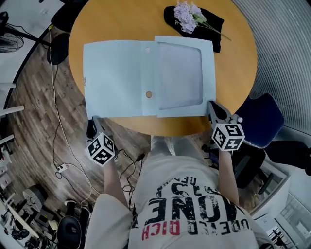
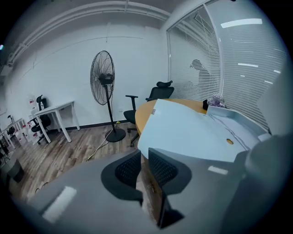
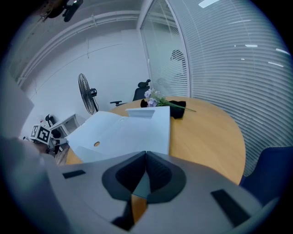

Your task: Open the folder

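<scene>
Nearest the person, the left gripper (image 1: 95, 121) hung just off the near rim of the round wooden table (image 1: 121, 22), its jaws a narrow slit apart with nothing pinched between the pads; the folder (image 1: 116, 78) had its near left corner poking out over the rim just beyond those tips. The right gripper (image 1: 214, 108) sat at the folder's near right corner, jaws closed on that thin light-blue sheet, with bare wood under it. To that side the table kept an open strip of wood out to its edge, where a blue chair (image 1: 265, 116) stood close by; to the left, the floor below the rim was strewn with cables (image 1: 58, 97). The folder lay open and flat, its long axis running left to right across the table, its fold running near to far. The left flap was plain with a small round hole (image 1: 148, 94) near the fold; the right panel carried a clear pocket (image 1: 180, 75), and whether it held anything could not be told. Beyond, by the far rim, a bunch of pale flowers (image 1: 187, 12) rested on a black cloth (image 1: 214, 26), clear of the folder.
</scene>
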`<state>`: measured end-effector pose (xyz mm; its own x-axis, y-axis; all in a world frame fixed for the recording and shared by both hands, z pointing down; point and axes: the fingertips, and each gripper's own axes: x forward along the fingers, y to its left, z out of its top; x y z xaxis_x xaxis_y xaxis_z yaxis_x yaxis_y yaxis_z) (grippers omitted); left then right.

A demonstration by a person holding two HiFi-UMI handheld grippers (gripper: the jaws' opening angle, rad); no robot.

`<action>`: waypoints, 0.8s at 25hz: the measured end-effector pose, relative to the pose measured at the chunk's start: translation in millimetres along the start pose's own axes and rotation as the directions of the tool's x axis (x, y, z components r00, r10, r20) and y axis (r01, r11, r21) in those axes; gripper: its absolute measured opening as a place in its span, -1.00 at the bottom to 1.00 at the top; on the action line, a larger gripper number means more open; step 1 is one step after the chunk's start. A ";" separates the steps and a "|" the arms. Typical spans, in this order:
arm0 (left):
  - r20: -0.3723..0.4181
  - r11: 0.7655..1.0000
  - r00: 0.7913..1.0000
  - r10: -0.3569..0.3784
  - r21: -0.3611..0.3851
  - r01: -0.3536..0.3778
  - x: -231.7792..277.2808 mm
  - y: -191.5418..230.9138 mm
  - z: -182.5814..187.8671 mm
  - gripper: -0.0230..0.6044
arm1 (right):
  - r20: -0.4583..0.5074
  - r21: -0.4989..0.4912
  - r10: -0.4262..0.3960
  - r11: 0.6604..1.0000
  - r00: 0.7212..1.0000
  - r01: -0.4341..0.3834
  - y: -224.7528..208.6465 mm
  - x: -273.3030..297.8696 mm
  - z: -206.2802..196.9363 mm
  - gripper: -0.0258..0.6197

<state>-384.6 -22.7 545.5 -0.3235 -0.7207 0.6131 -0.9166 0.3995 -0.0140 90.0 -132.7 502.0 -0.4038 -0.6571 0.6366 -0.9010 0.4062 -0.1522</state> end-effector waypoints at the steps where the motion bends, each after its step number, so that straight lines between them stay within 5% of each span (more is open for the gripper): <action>1: -0.008 1.000 1.000 0.001 0.003 -0.001 1.9 -0.1 -2.7 -0.74 | 0.001 0.000 -0.001 1.000 1.000 0.001 -0.3 -0.1 -0.2 -0.88; 20: -0.011 0.998 1.000 0.001 -0.069 -0.002 2.5 4.2 -2.5 -0.72 | 0.009 0.008 0.015 1.000 1.000 -0.015 2.4 -3.3 2.7 -0.88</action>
<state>-388.6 -21.4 549.0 -0.3216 -0.7139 0.6221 -0.8977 0.4388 0.0395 88.8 -131.3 497.6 -0.4183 -0.6566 0.6276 -0.8962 0.4110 -0.1673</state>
